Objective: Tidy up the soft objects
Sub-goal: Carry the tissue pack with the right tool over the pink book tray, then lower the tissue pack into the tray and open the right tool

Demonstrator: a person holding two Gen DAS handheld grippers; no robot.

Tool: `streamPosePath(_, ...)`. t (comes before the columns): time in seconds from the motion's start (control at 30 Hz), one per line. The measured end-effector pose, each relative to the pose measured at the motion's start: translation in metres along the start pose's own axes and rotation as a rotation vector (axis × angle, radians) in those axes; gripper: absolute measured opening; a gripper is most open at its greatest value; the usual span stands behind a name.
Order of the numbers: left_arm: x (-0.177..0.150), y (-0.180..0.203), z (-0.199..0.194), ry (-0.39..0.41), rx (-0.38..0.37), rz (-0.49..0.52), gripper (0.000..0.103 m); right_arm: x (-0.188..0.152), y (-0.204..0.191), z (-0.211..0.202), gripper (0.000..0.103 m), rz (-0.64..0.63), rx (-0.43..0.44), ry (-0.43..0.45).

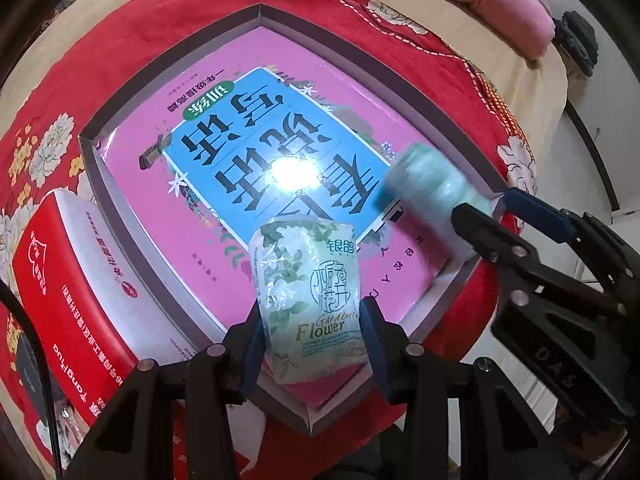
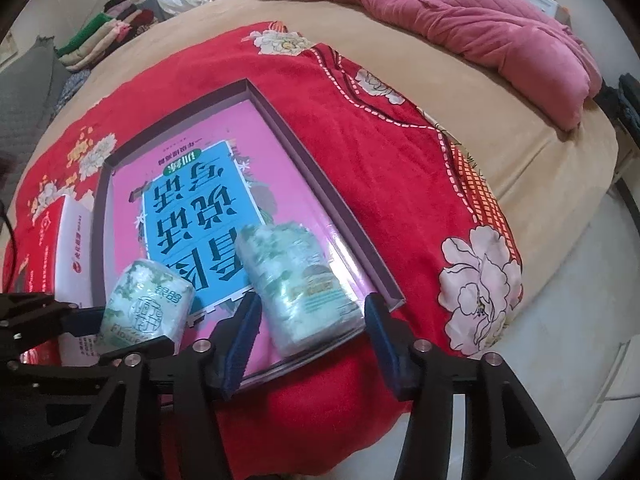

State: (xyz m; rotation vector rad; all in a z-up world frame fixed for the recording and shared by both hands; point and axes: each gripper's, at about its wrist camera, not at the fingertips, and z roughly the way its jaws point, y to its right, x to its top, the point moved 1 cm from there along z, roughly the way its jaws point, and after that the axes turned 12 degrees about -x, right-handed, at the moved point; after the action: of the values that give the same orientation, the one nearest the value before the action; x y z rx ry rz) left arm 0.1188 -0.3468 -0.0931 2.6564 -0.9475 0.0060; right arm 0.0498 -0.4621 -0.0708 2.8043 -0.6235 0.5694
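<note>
A shallow grey box (image 1: 120, 200) with a pink and blue book cover inside lies on a red floral blanket; it also shows in the right wrist view (image 2: 320, 184). My left gripper (image 1: 310, 334) is shut on a green floral tissue roll (image 1: 310, 292) over the box's near edge. This roll and gripper show at lower left in the right wrist view (image 2: 148, 304). My right gripper (image 2: 312, 320) is shut on a second tissue roll (image 2: 296, 280) over the box's near right corner. In the left wrist view that roll (image 1: 432, 184) is blurred at right.
A red and white carton (image 1: 72, 288) lies left of the box. The red blanket (image 2: 400, 168) covers a tan bed (image 2: 500, 96). A pink quilt (image 2: 480, 20) lies at the back. Folded clothes (image 2: 104, 36) are stacked at far left.
</note>
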Motion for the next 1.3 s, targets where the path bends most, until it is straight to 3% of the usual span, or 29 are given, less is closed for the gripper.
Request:
streamPosePath(0.43, 0.001, 0.001, 0.002, -0.006, -0.013, 0.011, 0.048, 0.002, 0.012, -0.013, 0.057, 0.039, 0.002, 0.012)
streamPosePath(0.7, 0.001, -0.001, -0.003, 0.007, -0.025, 0.003, 0.062, 0.005, 0.014, -0.021, 0.057, 0.048, -0.002, 0.021)
streamPosePath(0.9, -0.002, -0.009, -0.01, 0.021, -0.038, -0.019, 0.063, 0.006, 0.014, -0.026, 0.058, 0.057, -0.008, 0.026)
streamPosePath(1.07, -0.008, -0.009, -0.021, 0.051, -0.047, -0.029, 0.063, 0.006, 0.015, -0.033, 0.068, 0.068, -0.007, 0.038)
streamPosePath(1.3, -0.025, -0.007, -0.046, 0.113, -0.055, -0.032, 0.068, 0.005, 0.02, -0.046, 0.07, 0.103, -0.002, 0.053)
